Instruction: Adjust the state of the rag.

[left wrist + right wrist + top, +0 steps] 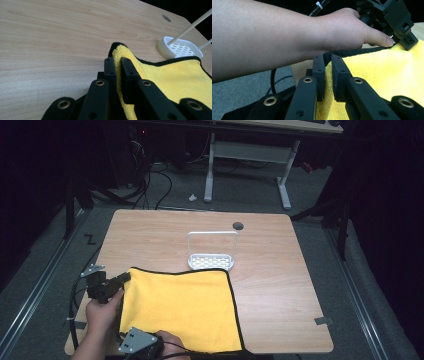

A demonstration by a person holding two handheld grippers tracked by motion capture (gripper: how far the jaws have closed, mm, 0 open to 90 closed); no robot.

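Both grippers, left gripper [121,280] & right gripper [327,58], pinch the yellow microfiber cloth [185,307] by its left corners, w/ the white soap dish [211,261] touching its far edge, so lifting prob drags it over.

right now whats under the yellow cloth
The yellow cloth lies spread on the wooden table, with both grippers pinching its left edge. Its far edge reaches the white rack, seemingly touching the base. Whatever else might lie beneath is covered.

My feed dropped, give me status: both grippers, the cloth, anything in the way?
Left gripper shut on yellow cloth's far-left corner. Right gripper shut on its near-left corner. Cloth lies flat. White rack touches its far edge.
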